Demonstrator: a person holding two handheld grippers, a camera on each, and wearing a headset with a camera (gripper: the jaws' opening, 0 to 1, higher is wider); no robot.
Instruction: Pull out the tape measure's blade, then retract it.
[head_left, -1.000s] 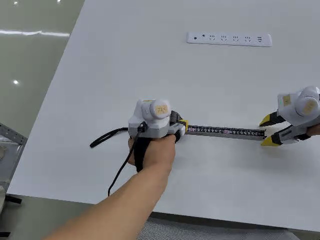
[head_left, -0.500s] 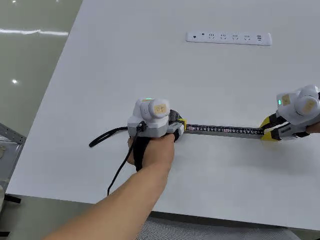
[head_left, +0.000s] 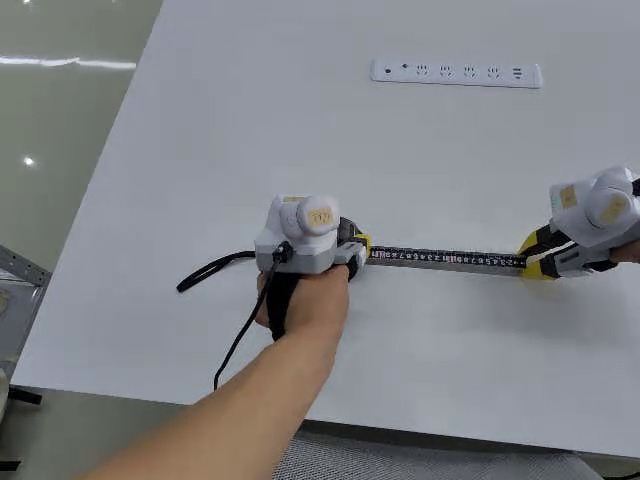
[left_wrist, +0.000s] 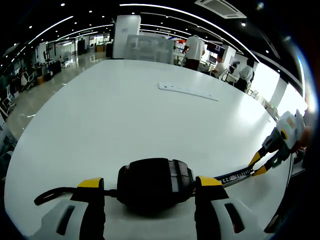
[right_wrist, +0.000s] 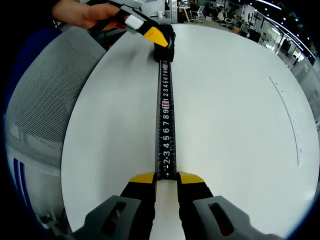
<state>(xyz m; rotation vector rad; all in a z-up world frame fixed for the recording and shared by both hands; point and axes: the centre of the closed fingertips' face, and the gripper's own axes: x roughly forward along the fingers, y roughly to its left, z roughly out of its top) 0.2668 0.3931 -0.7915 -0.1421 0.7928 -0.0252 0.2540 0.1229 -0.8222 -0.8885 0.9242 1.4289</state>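
tape measure case: we see black
blade: we read white numerals, some red, on black
left gripper: we see yellow tips, white body
right gripper: likewise
table: plain white

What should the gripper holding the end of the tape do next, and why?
Probably ease the right gripper toward the case, letting the blade slide back in. The blade already lies well out across the table, its tip pinched in the right gripper, while the left gripper clamps the case.
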